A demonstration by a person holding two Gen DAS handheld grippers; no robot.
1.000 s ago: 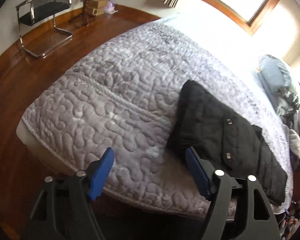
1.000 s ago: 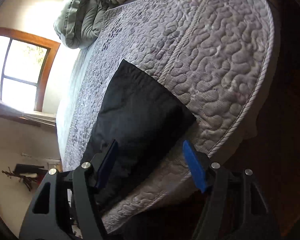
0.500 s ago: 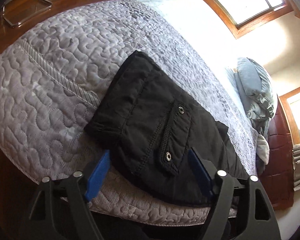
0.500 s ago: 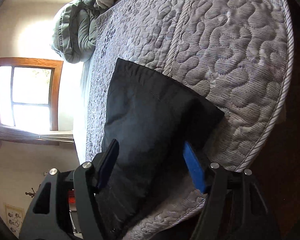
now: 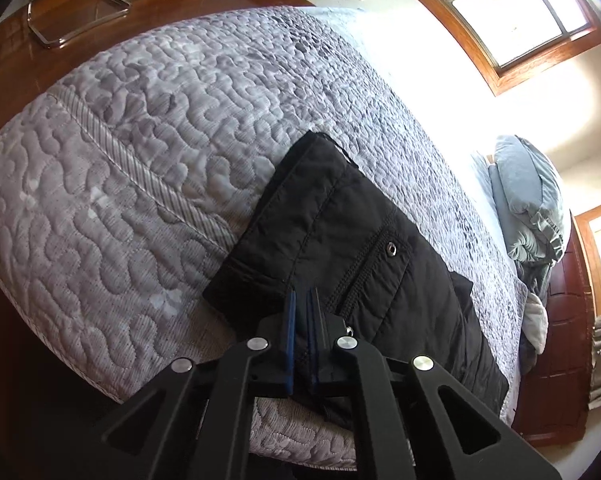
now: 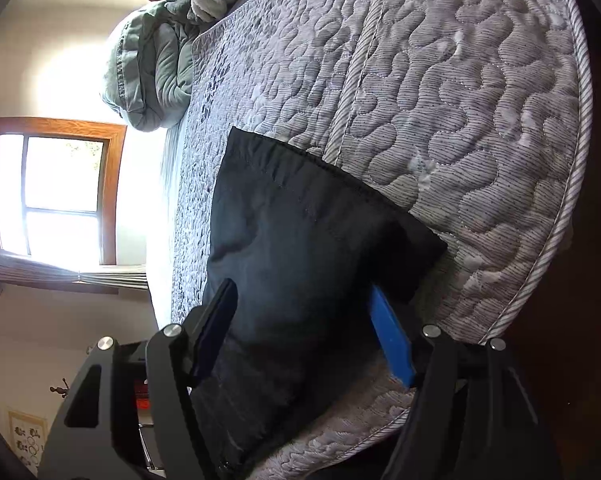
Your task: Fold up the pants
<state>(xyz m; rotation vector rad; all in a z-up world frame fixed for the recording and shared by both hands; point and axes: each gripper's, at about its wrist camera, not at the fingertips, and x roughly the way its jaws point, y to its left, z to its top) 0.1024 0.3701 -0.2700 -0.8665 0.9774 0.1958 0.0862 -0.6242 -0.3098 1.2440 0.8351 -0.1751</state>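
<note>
The pants [image 5: 340,248] are black and lie folded into a long strip on the bed [image 5: 140,160], close to its near edge. One end with a hem reaches toward the foot of the bed; a pocket flap with two metal snaps [image 5: 390,246] faces up.

The left gripper [image 5: 302,300] points steeply down at the near edge of the pants, beside the pocket. Its jaws have just been closing and are now pressed together, the blue pads almost touching; whether cloth is pinched between them I cannot tell, because the tips hide the edge.

The right gripper [image 6: 304,300] is tilted down over the other end of the pants [image 6: 300,240]. Its jaws stand spread, one on each side of the cloth, not pressing it.

Further away, a grey-green duvet [image 5: 528,208] is heaped at the head of the bed, under a wooden window [image 5: 512,12]. A chair [image 5: 72,12] stands on the wooden floor.
</note>
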